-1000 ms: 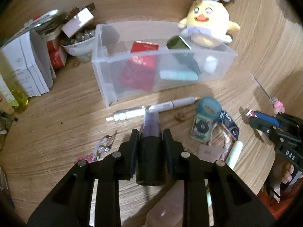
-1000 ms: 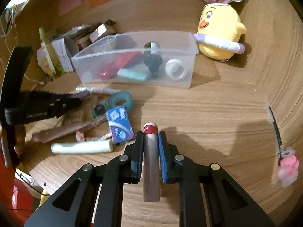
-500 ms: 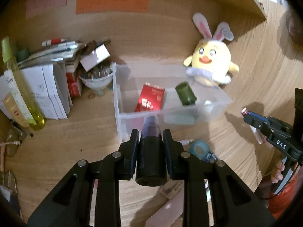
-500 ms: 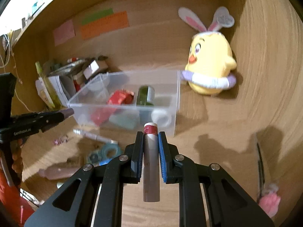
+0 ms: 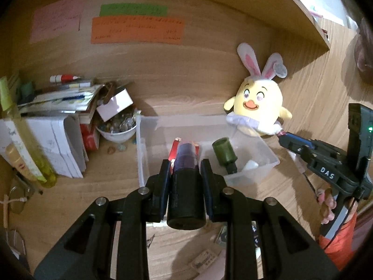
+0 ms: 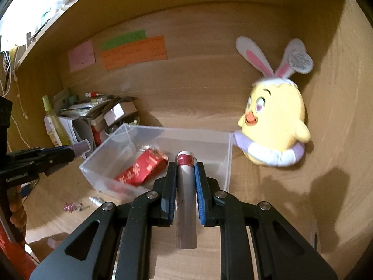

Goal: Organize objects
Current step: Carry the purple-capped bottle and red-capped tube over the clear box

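Observation:
My left gripper (image 5: 185, 163) is shut on a black bottle with a purple cap (image 5: 185, 186), held in the air just before the near wall of the clear plastic bin (image 5: 268, 161). In the bin lie a red packet (image 5: 173, 150), a dark green bottle (image 5: 223, 151) and a small white piece. My right gripper (image 6: 185, 165) is shut on a slim grey tube with a red band (image 6: 185, 198), raised near the bin (image 6: 163, 129), close to its right corner. The red packet (image 6: 142, 170) shows inside. Each gripper appears in the other's view: right gripper (image 5: 283, 137), left gripper (image 6: 70, 151).
A yellow plush chick (image 5: 258, 107) with bunny ears leans against the bin's far right corner. At the left stand stacked papers and boxes (image 5: 53, 128), a white bowl of marbles (image 5: 116, 133) and a yellow-green bottle (image 5: 21, 140). Sticky notes (image 5: 136, 30) hang on the back wall.
Both grippers have risen and tilted up, each keeping its grip. The desk clutter has dropped out of view, and the bin and back wall now fill the views.

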### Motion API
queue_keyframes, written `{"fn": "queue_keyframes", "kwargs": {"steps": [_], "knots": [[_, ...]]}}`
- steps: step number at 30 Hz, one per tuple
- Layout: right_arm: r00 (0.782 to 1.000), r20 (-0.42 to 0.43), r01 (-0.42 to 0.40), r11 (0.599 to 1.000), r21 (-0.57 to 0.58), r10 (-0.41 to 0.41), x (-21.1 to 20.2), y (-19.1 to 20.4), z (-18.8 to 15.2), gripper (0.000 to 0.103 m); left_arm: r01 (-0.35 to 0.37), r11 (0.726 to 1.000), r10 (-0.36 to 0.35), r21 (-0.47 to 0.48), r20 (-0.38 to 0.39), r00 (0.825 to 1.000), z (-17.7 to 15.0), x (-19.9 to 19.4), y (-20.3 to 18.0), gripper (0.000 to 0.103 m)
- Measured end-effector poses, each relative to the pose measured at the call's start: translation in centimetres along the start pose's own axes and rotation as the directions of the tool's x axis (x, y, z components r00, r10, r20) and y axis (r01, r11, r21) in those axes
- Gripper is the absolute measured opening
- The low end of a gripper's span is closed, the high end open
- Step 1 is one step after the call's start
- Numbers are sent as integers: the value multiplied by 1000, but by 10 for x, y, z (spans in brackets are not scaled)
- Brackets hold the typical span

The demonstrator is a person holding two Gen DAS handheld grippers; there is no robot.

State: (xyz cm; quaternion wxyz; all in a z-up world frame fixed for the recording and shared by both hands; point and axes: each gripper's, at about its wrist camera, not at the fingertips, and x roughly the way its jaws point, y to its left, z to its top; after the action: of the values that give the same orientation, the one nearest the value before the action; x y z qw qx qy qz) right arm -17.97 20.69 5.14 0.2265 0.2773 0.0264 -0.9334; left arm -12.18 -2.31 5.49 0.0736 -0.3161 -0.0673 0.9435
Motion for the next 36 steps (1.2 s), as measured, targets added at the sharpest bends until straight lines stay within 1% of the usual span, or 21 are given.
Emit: {"fn": "queue_keyframes", "kwargs": {"steps": [9, 16, 21, 29, 36], "knots": [[1000, 18, -7, 999, -43, 8, 19, 6, 26, 14, -3, 1000, 3, 6, 20, 1000, 24, 9, -3, 25], [1000, 7, -8, 999, -37, 8, 39, 1, 38, 14, -16, 1000, 16, -7, 9, 1000, 38, 27, -1, 25], [999, -33, 2, 1000, -27, -3, 59, -2, 37, 14, -21, 1000, 21, -10, -35, 999, 39, 50, 1, 25], [992, -123, 23, 1000, -18, -26, 95, -7, 23, 14, -38, 999, 36, -16, -118, 992, 32, 86, 9, 25], [984, -176, 36, 999, -9, -37, 111, -12, 11, 14, -44, 998, 38, -37, -161, 986, 25, 108, 14, 25]]}}
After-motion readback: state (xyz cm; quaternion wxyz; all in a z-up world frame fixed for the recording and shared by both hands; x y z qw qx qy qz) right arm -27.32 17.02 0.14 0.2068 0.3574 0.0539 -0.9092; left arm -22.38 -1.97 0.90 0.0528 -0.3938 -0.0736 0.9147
